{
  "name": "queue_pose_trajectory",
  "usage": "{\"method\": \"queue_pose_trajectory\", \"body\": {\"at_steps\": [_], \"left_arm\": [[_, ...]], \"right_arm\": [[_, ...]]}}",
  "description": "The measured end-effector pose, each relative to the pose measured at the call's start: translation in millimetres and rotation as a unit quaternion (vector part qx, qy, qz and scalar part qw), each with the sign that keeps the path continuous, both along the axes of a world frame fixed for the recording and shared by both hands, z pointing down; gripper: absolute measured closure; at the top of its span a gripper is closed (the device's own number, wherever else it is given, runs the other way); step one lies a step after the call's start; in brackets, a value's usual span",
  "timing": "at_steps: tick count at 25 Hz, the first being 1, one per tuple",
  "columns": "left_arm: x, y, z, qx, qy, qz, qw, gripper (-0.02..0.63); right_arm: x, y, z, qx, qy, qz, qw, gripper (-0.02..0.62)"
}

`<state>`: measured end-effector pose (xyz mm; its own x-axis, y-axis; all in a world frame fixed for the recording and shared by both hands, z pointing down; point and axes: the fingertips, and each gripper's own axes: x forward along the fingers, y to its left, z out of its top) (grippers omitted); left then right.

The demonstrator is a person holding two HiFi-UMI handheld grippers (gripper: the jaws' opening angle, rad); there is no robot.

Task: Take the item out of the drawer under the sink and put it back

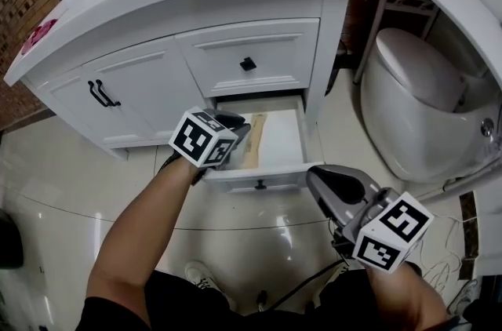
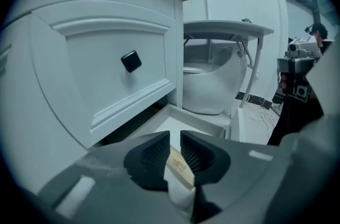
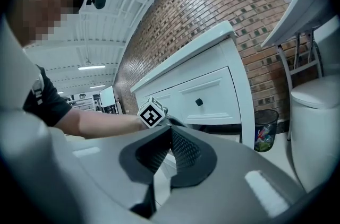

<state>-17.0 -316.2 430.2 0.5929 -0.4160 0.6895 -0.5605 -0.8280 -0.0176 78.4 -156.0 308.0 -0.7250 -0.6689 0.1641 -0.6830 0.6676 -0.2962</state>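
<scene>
The lower drawer (image 1: 259, 179) of the white vanity stands pulled out. In it lies a flat tan item (image 1: 252, 140), lengthwise along the drawer's left side. My left gripper (image 1: 239, 135) reaches down into the drawer over that item. In the left gripper view the tan item (image 2: 180, 169) shows in the gap between the jaws of the left gripper (image 2: 175, 140), which stand a little apart and do not press on it. My right gripper (image 1: 315, 180) hangs in front of the drawer, to its right. Seen in its own view, the right gripper (image 3: 171, 138) is shut, with nothing between the jaws.
Above the open drawer is a closed drawer with a black knob (image 1: 248, 63). Cabinet doors (image 1: 102, 94) are to the left. A white toilet (image 1: 416, 102) stands close on the right, with cables (image 1: 439, 243) on the floor. A waste bin (image 3: 264, 130) sits beside the vanity.
</scene>
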Motion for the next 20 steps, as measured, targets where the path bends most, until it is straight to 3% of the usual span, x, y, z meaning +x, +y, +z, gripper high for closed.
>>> {"method": "queue_pose_trajectory", "body": {"at_steps": [12,20], "left_arm": [[9.4,-17.9,64.2,-0.136,-0.049,-0.018,0.9893,0.418],[14.8,-18.8,106.3,-0.216,-0.093,-0.026,0.9716,0.367]], "right_arm": [[10.6,-12.2,8.4,-0.026,-0.024,0.004,0.999,0.591],[15.2,-16.1,9.9,-0.033,-0.032,0.008,0.999,0.591]]}}
